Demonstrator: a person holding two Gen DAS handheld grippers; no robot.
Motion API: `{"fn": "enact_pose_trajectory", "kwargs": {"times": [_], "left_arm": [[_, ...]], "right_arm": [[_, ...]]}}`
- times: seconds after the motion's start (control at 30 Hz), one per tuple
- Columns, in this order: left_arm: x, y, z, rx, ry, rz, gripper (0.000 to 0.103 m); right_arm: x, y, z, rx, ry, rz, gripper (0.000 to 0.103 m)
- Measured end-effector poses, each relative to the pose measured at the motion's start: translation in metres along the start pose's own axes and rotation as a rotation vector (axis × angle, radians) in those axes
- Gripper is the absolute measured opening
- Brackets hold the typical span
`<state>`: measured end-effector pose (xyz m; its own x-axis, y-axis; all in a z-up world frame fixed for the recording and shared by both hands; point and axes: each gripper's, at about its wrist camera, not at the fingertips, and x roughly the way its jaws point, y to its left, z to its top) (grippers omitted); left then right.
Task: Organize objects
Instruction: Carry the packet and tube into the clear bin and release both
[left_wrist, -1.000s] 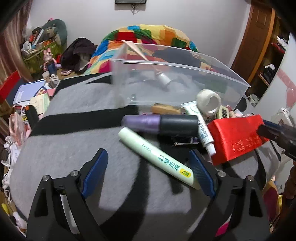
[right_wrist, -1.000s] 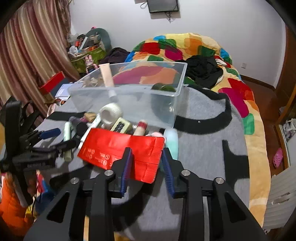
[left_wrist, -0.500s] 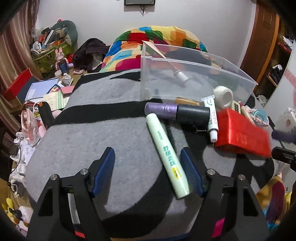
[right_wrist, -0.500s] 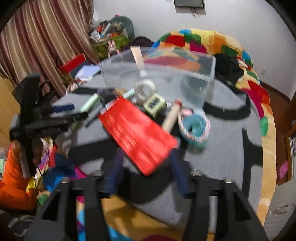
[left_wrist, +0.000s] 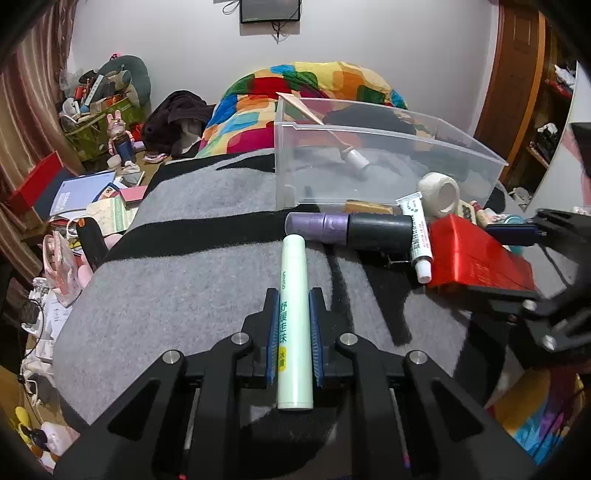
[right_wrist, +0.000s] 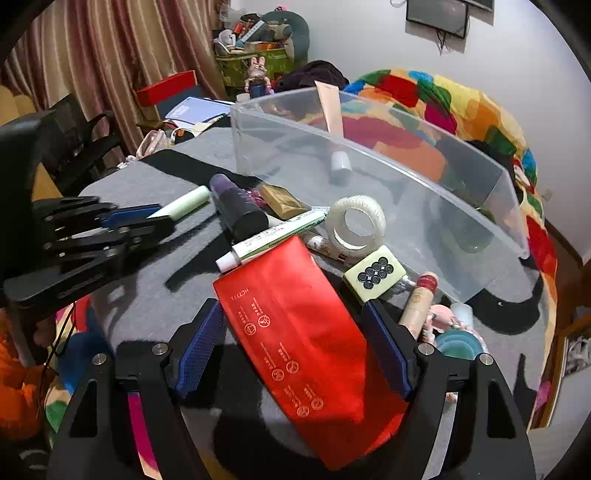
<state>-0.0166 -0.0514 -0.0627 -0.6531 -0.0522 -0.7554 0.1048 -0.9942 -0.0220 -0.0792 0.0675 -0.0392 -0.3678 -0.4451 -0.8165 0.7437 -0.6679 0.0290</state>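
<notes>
A pale green tube (left_wrist: 291, 266) lies lengthwise on the grey blanket. My left gripper (left_wrist: 293, 295) is closing, and both blue pads press its sides. In the right wrist view the same tube (right_wrist: 184, 203) sticks out of the left gripper (right_wrist: 140, 218). A flat red packet (right_wrist: 295, 350) lies between the fingers of my right gripper (right_wrist: 293, 314). Its jaws are opening, and the pads stand off the packet's edges. The clear plastic bin (left_wrist: 388, 166) stands behind the pile and holds a beige tube with a white cap (right_wrist: 338, 147).
A purple and black bottle (left_wrist: 351, 229), a white ointment tube (left_wrist: 417, 236), a tape roll (left_wrist: 439, 190), a mahjong-patterned tile (right_wrist: 375, 277) and a teal cup (right_wrist: 456, 343) crowd the space in front of the bin. Floor clutter lies off the left edge.
The left jaws closed from wide apart onto the green tube, which now lies straight between them. The right jaws spread apart and the gripper swung around the red packet.
</notes>
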Motion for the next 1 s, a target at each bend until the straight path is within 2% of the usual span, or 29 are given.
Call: {"fn": "enact_pose_trajectory", "kwargs": {"times": [0.03, 0.1, 0.17, 0.4, 0.63, 0.8, 1.0], "left_arm": [[-0.001, 0.001, -0.001, -0.004, -0.001, -0.006, 0.015], [-0.005, 0.003, -0.001, -0.012, -0.007, -0.013, 0.015], [-0.009, 0.004, -0.001, -0.017, -0.017, -0.018, 0.015], [-0.025, 0.006, 0.008, -0.037, -0.058, -0.040, 0.015], [-0.044, -0.001, 0.025, -0.017, -0.117, -0.068, 0.015], [-0.049, -0.006, 0.042, -0.017, -0.156, -0.099, 0.015], [-0.047, -0.012, 0.066, -0.006, -0.189, -0.126, 0.015]], "right_arm": [[0.001, -0.001, -0.001, 0.007, 0.003, 0.004, 0.074], [0.002, -0.003, -0.002, 0.021, 0.002, 0.008, 0.066], [0.000, -0.003, -0.004, 0.030, 0.004, 0.023, 0.053], [-0.015, -0.012, -0.012, 0.118, -0.043, 0.041, 0.051], [-0.050, -0.024, -0.004, 0.174, -0.149, 0.033, 0.051], [-0.072, -0.037, 0.011, 0.207, -0.227, -0.009, 0.051], [-0.081, -0.058, 0.030, 0.261, -0.271, -0.063, 0.051]]}}
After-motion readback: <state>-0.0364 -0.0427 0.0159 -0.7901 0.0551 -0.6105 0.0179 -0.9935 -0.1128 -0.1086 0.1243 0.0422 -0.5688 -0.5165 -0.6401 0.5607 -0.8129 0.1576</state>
